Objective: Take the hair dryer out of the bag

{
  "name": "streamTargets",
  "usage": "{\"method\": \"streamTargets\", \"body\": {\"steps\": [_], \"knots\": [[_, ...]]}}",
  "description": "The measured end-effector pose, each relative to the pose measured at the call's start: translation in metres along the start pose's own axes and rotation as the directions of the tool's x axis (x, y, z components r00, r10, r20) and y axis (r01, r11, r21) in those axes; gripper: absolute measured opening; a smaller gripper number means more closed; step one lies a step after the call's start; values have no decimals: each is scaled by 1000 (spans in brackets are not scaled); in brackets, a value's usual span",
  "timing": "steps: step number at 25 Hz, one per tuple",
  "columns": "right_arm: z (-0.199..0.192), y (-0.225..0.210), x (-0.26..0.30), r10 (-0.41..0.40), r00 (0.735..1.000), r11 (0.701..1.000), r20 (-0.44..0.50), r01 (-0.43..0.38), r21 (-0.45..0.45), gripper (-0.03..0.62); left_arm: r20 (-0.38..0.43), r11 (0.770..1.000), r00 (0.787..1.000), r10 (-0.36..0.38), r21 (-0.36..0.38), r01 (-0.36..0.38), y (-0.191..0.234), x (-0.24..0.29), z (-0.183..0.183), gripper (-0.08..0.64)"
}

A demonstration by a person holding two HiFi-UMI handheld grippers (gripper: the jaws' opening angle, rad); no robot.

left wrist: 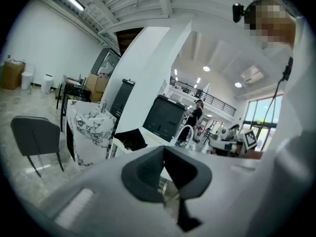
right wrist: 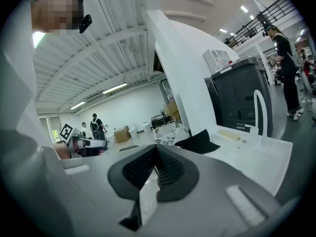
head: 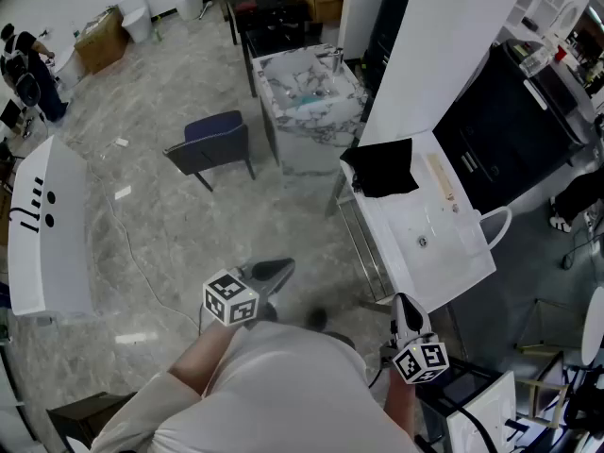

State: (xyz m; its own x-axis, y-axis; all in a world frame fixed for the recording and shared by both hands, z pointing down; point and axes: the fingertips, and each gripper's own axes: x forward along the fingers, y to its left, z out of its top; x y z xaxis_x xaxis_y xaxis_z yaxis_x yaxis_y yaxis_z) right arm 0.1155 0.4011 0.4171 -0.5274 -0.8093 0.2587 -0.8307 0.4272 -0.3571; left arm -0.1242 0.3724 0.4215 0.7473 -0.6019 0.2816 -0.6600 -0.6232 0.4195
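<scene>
Both tools sit close to my body: the left gripper [head: 279, 269] and the right gripper [head: 403, 303] each have their jaws pressed together on nothing. They are well apart from the limp black fabric bag [head: 385, 166] on the white countertop with a sink [head: 462, 253]. No hair dryer shows; presumably it is inside. Reaching in blind, I could pinch only cloth, or drag the unanchored bag off the counter's edge.

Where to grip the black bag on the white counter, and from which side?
Probably its near edge, coming from the basin side. The black bag lies limp and low on the white counter beyond the basin, so only an edge offers a pinch; its opening isn't visible. The left gripper and right gripper are both shut: open one first.
</scene>
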Motion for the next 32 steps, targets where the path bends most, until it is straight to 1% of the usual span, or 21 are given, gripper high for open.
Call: {"method": "streamTargets", "body": {"steps": [12, 17, 21, 32], "knots": [[5, -14, 5, 29, 999, 1000, -12, -29, 4, 5, 2, 1000, 1000, 17, -13, -17, -5, 16, 0, 2], [7, -29, 9, 50, 999, 999, -13, -49, 21, 5, 4, 999, 999, 40, -22, -40, -6, 27, -3, 2], [6, -38, 13, 78, 996, 997, -30, -78, 13, 5, 7, 998, 998, 62, -29, -61, -6, 36, -4, 2], [0, -82, 9, 109, 993, 993, -55, -107, 41, 5, 13, 991, 991, 130, -38, -129, -12, 62, -9, 2]]}}
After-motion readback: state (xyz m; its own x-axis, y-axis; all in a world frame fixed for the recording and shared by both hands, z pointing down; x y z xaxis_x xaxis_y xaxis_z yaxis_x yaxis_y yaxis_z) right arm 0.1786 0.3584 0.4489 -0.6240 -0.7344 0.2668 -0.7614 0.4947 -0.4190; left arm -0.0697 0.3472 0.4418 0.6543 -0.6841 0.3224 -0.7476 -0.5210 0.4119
